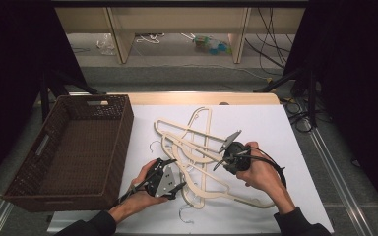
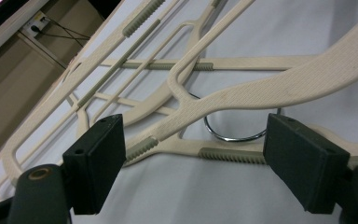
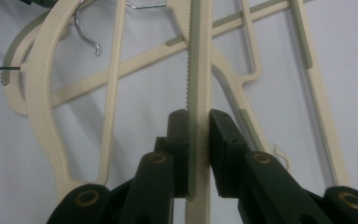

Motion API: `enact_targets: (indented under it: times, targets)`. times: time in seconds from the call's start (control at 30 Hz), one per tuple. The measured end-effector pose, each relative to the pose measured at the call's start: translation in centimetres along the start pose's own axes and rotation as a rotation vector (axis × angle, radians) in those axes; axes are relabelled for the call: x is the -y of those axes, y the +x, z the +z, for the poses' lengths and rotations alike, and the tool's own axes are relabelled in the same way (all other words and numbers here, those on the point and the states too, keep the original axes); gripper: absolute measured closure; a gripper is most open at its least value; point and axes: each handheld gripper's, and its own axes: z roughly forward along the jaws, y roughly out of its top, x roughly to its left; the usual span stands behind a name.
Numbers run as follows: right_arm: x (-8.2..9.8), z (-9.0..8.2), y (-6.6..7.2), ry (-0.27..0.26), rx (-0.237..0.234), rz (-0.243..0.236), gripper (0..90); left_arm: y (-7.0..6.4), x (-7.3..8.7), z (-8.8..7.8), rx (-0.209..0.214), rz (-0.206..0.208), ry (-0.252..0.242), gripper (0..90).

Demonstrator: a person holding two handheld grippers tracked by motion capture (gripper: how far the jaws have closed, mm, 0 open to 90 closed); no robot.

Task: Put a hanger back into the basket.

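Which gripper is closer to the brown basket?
Left. The left gripper sits just beside the brown basket, near its front right corner, jaws open over the hangers. The right gripper is farther away across the pile, shut on a hanger bar.

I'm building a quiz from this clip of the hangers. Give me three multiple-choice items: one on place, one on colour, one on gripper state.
1. Where does the brown basket stand?
A. left of the white sheet
B. right of it
C. on the hangers

2. What colour are the hangers?
A. black
B. cream
C. red

3. How does the right gripper stand?
A. wide open
B. shut on nothing
C. shut on a hanger bar

Answers:
1 A, the high view shows it at the sheet's left edge.
2 B, all views show cream plastic.
3 C, its pads press a ridged bar.
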Motion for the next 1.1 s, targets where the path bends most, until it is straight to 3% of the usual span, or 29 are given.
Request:
enact_targets:
  times: [0.07,0.17,0.2,0.27,0.4,0.43,0.53,0.67,0.77,0.9,1.1]
  targets:
    - [0.0,0.0,-0.1,-0.010,-0.008,-0.003,79.1,-0.2,-0.2,0.2,0.032,0.024,-0.002,20.9]
    - [0.0,-0.1,-0.1,-0.024,-0.020,-0.002,79.1,-0.6,-0.5,0.1,0.026,0.038,-0.010,20.5]
    - [0.1,-0.1,-0.2,-0.026,-0.031,-0.001,79.1,-0.6,-0.6,0.0,0.025,0.071,-0.017,20.5]
    - [0.2,-0.1,-0.4,-0.031,-0.040,-0.001,79.1,-0.8,-0.7,-0.1,0.038,0.082,-0.031,20.4]
    - [0.5,0.3,-0.9,-0.048,-0.089,-0.006,78.9,-1.1,-1.2,-0.7,0.063,0.147,-0.109,18.7]
    - [0.6,0.4,-1.0,-0.050,-0.101,-0.002,78.8,-1.4,-1.4,-0.8,0.090,0.153,-0.136,19.0]
    - [1.1,1.0,-1.4,-0.044,-0.142,-0.007,78.5,-1.8,-2.2,-1.4,0.125,0.238,-0.189,21.7]
    - [1.3,1.2,-1.3,-0.040,-0.175,-0.019,78.4,-2.2,-2.6,-1.5,0.175,0.272,-0.204,31.9]
    - [1.3,1.2,-1.3,-0.035,-0.180,-0.029,78.4,-2.6,-2.6,-1.6,0.221,0.289,-0.210,44.3]
    - [1.5,1.4,-1.4,-0.032,-0.189,-0.023,78.4,-2.6,-2.9,-1.8,0.242,0.329,-0.218,58.5]
    - [1.6,1.5,-1.4,-0.029,-0.208,-0.030,78.4,-2.9,-3.0,-1.8,0.286,0.364,-0.204,67.5]
